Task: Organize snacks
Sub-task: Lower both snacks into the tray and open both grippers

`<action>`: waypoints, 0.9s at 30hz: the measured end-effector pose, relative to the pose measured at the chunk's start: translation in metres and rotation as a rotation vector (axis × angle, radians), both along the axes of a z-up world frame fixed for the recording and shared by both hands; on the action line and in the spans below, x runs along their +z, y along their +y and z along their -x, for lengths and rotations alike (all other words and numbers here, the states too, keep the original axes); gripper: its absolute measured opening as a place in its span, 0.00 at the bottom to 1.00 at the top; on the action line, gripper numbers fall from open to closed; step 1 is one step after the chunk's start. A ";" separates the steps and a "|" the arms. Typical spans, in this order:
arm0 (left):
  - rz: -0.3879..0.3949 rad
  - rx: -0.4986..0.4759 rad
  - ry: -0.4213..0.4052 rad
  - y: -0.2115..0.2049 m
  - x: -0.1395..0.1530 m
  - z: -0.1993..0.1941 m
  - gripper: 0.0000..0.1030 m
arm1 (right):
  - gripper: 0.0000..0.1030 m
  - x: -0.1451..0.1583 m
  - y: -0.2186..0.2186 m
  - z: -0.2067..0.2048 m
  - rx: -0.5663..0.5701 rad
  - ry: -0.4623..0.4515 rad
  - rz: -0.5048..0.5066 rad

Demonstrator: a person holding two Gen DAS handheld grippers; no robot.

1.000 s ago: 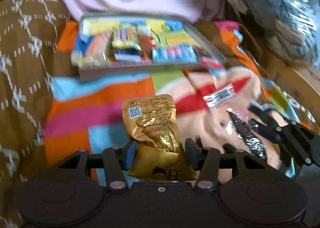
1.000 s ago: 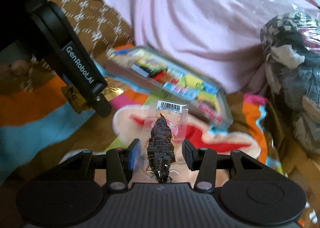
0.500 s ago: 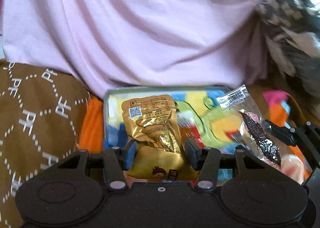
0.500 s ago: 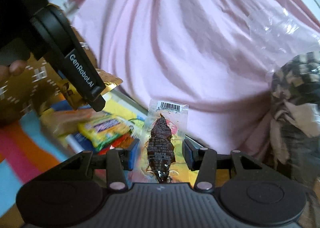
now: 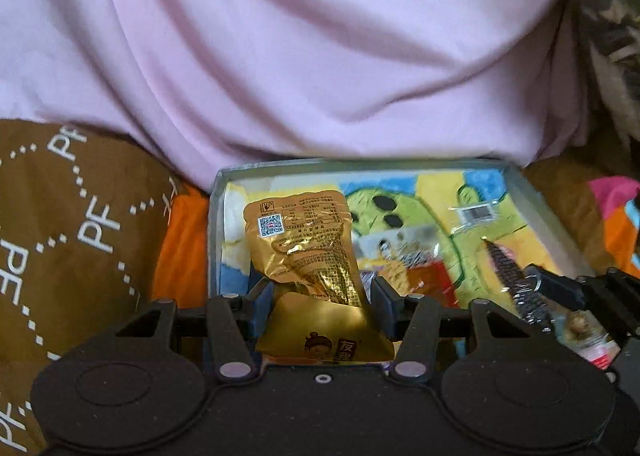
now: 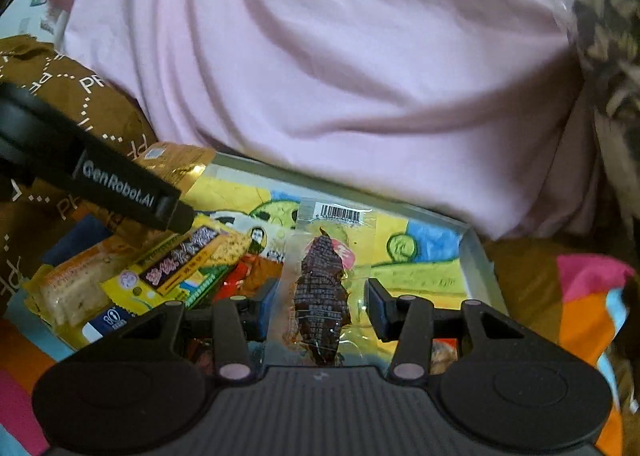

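Tray (image 6: 476, 252) already has several snacks, mostly left. L gripper (image 5: 316, 296) clamped on gold pack (image 5: 308, 252), R gripper (image 6: 320, 300) clamped on clear pack (image 6: 320, 280), both above tray; drops left.

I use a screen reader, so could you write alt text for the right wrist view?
The right hand-held gripper holds a clear packet of dark dried snack above a tray of snacks. At left, the left hand-held gripper holds a gold pouch; pink fabric fills the background.
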State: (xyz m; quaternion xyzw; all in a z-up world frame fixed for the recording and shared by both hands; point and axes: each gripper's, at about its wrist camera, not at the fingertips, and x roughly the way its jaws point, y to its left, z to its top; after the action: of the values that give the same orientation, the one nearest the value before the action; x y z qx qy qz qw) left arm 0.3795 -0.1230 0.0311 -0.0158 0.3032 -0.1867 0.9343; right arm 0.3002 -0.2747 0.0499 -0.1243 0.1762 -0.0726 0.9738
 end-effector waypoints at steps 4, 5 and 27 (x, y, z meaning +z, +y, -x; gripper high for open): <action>0.014 0.016 0.044 0.002 -0.008 -0.003 0.51 | 0.49 -0.006 -0.003 -0.002 0.001 0.018 -0.041; 0.018 0.021 0.048 0.003 -0.008 -0.004 0.52 | 0.49 -0.006 -0.004 -0.004 0.005 0.022 -0.052; 0.087 0.116 -0.098 0.056 0.023 0.092 0.99 | 1.00 0.017 -0.003 0.092 0.013 -0.161 -0.250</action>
State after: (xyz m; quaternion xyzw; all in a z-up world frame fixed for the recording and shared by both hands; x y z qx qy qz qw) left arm 0.2876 -0.0674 0.0538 -0.0647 0.2473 -0.1457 0.9557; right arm 0.2077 -0.2782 0.0671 0.0031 0.1044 -0.0534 0.9931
